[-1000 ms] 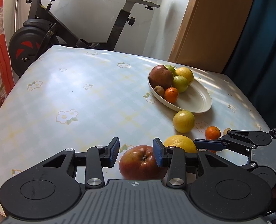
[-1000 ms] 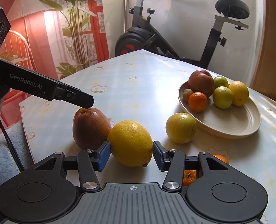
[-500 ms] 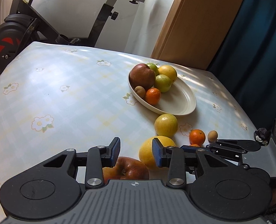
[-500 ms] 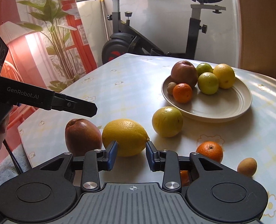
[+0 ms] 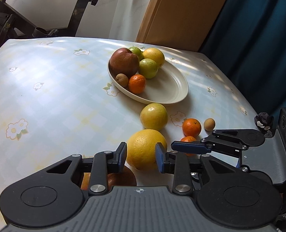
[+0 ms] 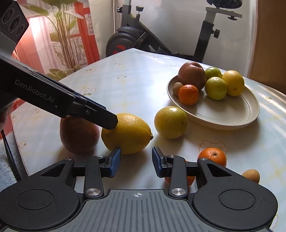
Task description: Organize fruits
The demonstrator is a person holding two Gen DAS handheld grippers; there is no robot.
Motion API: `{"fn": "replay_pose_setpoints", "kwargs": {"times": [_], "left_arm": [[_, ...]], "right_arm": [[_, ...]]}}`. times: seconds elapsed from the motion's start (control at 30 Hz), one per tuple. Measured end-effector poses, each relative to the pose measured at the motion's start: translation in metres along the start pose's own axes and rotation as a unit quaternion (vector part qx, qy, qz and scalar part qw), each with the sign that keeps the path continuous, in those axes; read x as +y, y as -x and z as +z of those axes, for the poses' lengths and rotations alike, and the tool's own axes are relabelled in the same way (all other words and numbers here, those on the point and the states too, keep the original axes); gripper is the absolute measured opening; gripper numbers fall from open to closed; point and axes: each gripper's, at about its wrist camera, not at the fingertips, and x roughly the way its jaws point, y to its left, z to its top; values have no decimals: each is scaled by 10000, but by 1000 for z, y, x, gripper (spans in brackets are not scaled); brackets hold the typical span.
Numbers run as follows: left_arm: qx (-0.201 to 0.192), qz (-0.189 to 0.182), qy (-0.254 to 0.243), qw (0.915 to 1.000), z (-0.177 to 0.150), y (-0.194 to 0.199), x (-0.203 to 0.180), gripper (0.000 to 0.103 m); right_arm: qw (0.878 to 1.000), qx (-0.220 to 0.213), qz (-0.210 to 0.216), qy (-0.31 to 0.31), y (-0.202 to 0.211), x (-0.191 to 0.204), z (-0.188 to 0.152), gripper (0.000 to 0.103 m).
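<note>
Table (image 5: 52, 89): covered with a pale checked cloth printed with small flowers; it carries all the fruit.
Exercise bike (image 6: 143, 38): stands off the table's far edge.
Plate (image 6: 230, 114): cream oval dish toward the far right corner of the table, about half of it bare.
Fruit on the plate: a big reddish apple (image 6: 191, 75), two green fruits, a yellow citrus (image 6: 233, 82), a mandarin (image 6: 188, 94) and a small brown fruit, all bunched at the plate's far end.
Left gripper (image 5: 141, 157): its jaws are closing with the large lemon (image 5: 145, 148) between them; the blue pads sit at the lemon's sides, and I cannot tell whether they press on it yet.
Right gripper (image 6: 136, 162): its jaws are opening, spread over bare cloth just short of the lemon, with nothing between them.
Large lemon: lies near the table's near edge, touching a second red apple (image 6: 78, 135) on its left side.
Round yellow fruit (image 6: 170, 122): just beside the plate's near rim, between plate and lemon.
Loose mandarins: one (image 6: 212, 156) on the cloth near the near edge, another partly hidden under the right gripper's finger.
Small brown fruit (image 6: 251, 175): alone toward the table's right edge, near the mandarins.
</note>
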Motion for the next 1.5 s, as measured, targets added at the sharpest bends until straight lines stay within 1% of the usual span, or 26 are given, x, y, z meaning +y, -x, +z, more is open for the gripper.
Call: {"fn": "replay_pose_setpoints", "kwargs": {"times": [0.1, 0.17, 0.3, 0.53, 0.6, 0.7, 0.77, 0.87, 0.93, 1.13, 1.33, 1.5], "left_arm": [[35, -77, 10, 10000, 3, -5, -1, 34], [29, -60, -21, 10000, 4, -7, -3, 34], [29, -55, -64, 10000, 8, -9, -3, 34], [11, -117, 44, 9999, 13, -13, 0, 34], [4, -112, 55, 9999, 15, -14, -1, 34], [-7, -99, 111, 9999, 17, -16, 1, 34], [-13, -232, 302, 9993, 18, -17, 7, 34], [59, -536, 707, 9960, 16, -19, 18, 34], [74, -663, 818, 9944, 14, -19, 20, 34], [76, -667, 699, 9953, 13, -21, 13, 34], [69, -758, 791, 9940, 11, -23, 17, 34], [34, -718, 797, 9942, 11, -23, 15, 34]], "right_arm": [[9998, 30, -48, 166, -2, 0, 1, 38], [9994, 37, -75, 322, -3, 1, 2, 40], [9974, 61, -104, 711, -7, 3, 4, 46], [9953, 141, 137, 943, -18, 4, 11, 48], [9956, 146, 168, 914, -22, 5, 12, 50], [9971, 99, 153, 740, -23, 5, 11, 48], [9988, 63, 173, 455, -22, 0, 9, 48], [9997, 61, 243, -58, -19, -9, 6, 48], [9992, 87, 264, -277, -18, -13, 4, 48], [9993, 106, 184, -299, -15, -13, 2, 48], [9999, 57, -33, 88, -9, -6, 2, 49], [10000, -15, 16, 46, -8, -8, 1, 48]]}}
